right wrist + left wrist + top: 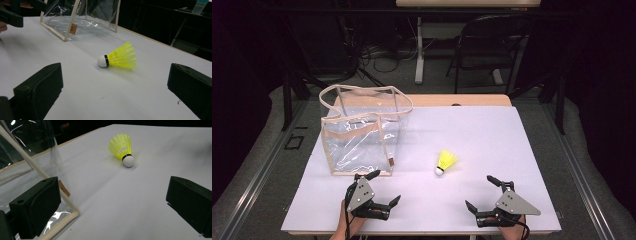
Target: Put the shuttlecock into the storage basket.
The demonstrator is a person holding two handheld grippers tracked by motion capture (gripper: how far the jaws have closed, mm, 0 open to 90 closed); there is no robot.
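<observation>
Standing upright toward the far left of the white table (492,130), a clear plastic tote bag (362,137) with beige trim and 2 beige handles has its mouth open at the top. A small tan tag (391,162) hangs at its near right corner.

Just in front of the bag, near the table's front edge, the left gripper (384,187) is held in a hand (346,220) that comes in from below. Its 2 black jaws are spread wide with nothing between them; one tip lies just beside the bag's bottom edge, though I cannot tell if they touch. In the left gripper view the bag's beige corner seam (67,205) runs right beside the left-hand jaw.

Right of the bag and apart from it, a yellow shuttlecock (446,162) lies on its side on the bare table, its white cork tip pointing toward the front edge and its skirt toward the back. It sits between the 2 grippers, farther back than both. In the right gripper view it lies ahead of the jaws, cork toward the bag.

At the front right, the right gripper (482,192) is likewise released, jaws wide apart and empty, with its grey plate on top.
</observation>
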